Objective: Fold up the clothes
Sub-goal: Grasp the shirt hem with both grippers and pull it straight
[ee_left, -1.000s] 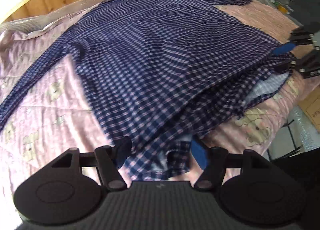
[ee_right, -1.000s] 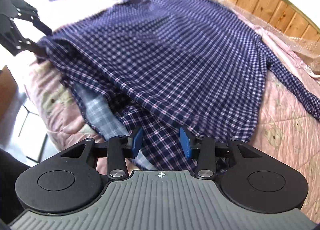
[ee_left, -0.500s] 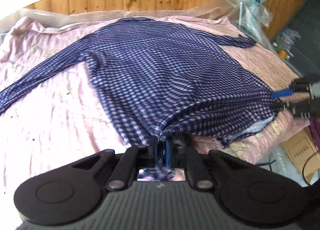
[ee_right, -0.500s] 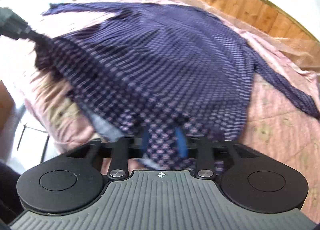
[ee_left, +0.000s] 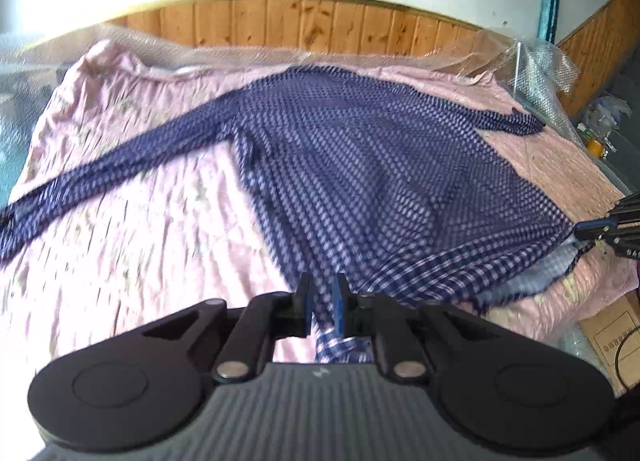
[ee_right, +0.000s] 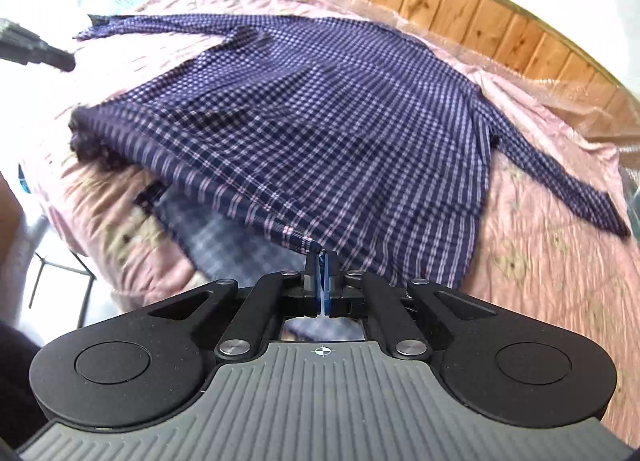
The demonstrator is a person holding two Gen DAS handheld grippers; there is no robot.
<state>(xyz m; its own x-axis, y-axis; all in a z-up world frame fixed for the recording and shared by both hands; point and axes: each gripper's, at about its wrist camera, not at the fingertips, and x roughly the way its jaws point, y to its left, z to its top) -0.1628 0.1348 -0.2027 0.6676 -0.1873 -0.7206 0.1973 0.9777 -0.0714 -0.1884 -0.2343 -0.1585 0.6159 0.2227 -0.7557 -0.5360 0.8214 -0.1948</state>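
**Both tongs clamped on the shirt hem, lift begun**

Nearest the left camera, the left tongs [ee_left: 322,303] are closed to a narrow gap with a bunched corner of the shirt [ee_left: 360,165] pinched between the pads; their jaws have just eased a touch wider on the cloth. The right tongs [ee_right: 321,285] have just snapped fully shut, nipping the hem edge at the other corner. Between the two grips the hem is raised off the bed [ee_left: 132,229], showing the paler inside of the shirt beneath.

Beyond, the shirt lies spread on the pink bedcover, sleeves out to either side, collar end toward the wooden headboard [ee_left: 320,25].

The step in hand looks like the first fold: carrying the hem toward the collar. That calls for both hands rising and travelling together, keeping the hem taut and level.

The far shirt is smeared by motion blur, the collar is indistinct, and how many layers each grip holds cannot be told.
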